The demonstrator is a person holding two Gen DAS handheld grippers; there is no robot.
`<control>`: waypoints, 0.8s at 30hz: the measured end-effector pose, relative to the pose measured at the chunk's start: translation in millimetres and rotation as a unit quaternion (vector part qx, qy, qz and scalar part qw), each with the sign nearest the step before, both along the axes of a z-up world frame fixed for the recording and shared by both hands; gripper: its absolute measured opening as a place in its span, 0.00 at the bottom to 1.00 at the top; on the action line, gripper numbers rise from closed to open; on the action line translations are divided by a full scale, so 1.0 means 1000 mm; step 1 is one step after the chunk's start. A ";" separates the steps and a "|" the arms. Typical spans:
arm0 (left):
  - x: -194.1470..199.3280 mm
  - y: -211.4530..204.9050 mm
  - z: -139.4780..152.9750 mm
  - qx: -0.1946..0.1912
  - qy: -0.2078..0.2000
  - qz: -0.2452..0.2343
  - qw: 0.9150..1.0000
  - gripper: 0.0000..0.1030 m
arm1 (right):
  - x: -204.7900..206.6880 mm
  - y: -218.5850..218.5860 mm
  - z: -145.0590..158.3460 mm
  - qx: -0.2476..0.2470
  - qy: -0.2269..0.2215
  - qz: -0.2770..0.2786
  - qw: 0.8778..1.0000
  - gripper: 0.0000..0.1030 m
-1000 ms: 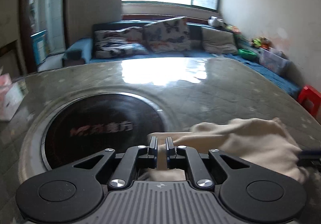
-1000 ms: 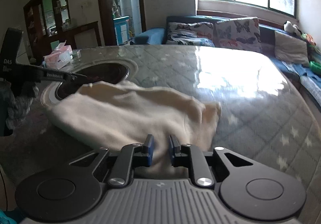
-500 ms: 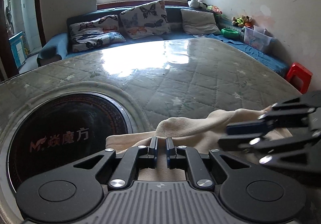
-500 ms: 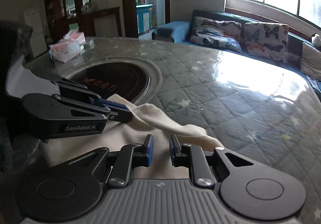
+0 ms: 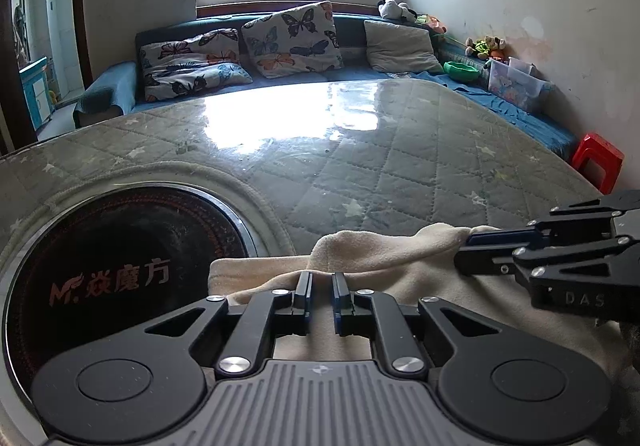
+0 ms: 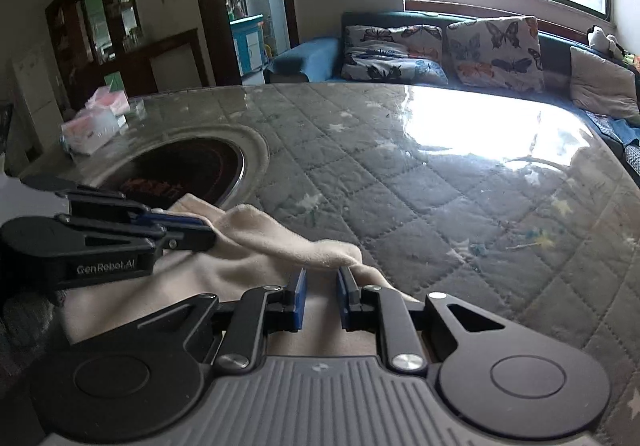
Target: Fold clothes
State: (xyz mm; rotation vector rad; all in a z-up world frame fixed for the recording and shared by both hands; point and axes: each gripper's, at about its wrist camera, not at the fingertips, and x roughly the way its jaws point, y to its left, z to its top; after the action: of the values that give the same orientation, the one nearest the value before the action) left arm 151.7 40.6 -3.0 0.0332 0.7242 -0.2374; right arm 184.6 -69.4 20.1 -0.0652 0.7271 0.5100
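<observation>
A cream fleece garment (image 5: 400, 258) lies bunched on the quilted table cover, close to me; it also shows in the right wrist view (image 6: 280, 242). My left gripper (image 5: 321, 280) is shut on a fold of the garment at its left part. My right gripper (image 6: 321, 278) is shut on another fold at its right part. Each gripper shows in the other's view, the right one (image 5: 472, 246) at the right and the left one (image 6: 208, 234) at the left, both clamping the raised cloth edge. The two grippers are close together.
A round black cooktop (image 5: 116, 258) is set into the table (image 5: 400, 166) left of the garment. Pink tissue packs (image 6: 96, 122) lie at the table's far left. A blue sofa with butterfly cushions (image 5: 288, 38) stands behind. A red stool (image 5: 598, 160) is at the right.
Both grippers have come together, bringing the garment's two held ends close and bunching it into a narrower, raised fold. The views have swung toward the sofa.
</observation>
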 end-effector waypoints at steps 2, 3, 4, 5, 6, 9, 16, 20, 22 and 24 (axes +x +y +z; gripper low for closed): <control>-0.007 0.002 0.003 0.002 -0.003 0.000 1.000 0.26 | -0.006 -0.002 0.007 0.002 -0.013 -0.001 1.000 0.17; -0.010 0.003 0.004 0.004 -0.005 0.001 1.000 0.27 | -0.008 -0.004 0.009 -0.001 -0.015 -0.004 1.000 0.18; -0.014 0.005 0.005 0.004 -0.006 0.001 1.000 0.27 | -0.010 -0.005 0.010 -0.005 -0.017 -0.007 1.000 0.19; -0.017 0.005 0.006 0.004 -0.005 0.002 1.000 0.27 | -0.008 -0.006 0.007 -0.012 -0.011 -0.012 1.000 0.20; -0.020 0.006 0.006 0.005 -0.005 0.003 1.000 0.27 | -0.007 -0.008 0.004 -0.019 -0.005 -0.018 1.000 0.20; -0.028 0.011 0.008 0.007 -0.004 0.012 1.000 0.34 | -0.007 -0.011 0.000 -0.026 -0.001 -0.021 0.999 0.20; -0.054 0.029 0.016 0.004 -0.006 0.041 0.999 0.48 | -0.035 -0.005 0.018 -0.033 -0.031 0.006 0.999 0.29; -0.072 0.042 0.016 -0.006 -0.005 0.059 0.998 0.48 | -0.064 -0.007 0.023 -0.029 -0.038 0.014 0.999 0.29; -0.079 0.046 0.013 -0.009 0.000 0.066 0.998 0.48 | -0.078 -0.012 0.023 -0.027 -0.041 0.010 0.999 0.30; -0.082 0.049 0.008 -0.011 0.006 0.069 0.998 0.48 | -0.089 -0.018 0.019 -0.023 -0.035 0.007 0.999 0.30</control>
State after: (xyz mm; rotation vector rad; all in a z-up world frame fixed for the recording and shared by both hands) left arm 69.9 89.2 4.9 -0.0397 0.7330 -0.1147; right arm 95.3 -87.8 39.4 -0.1295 0.6707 0.5014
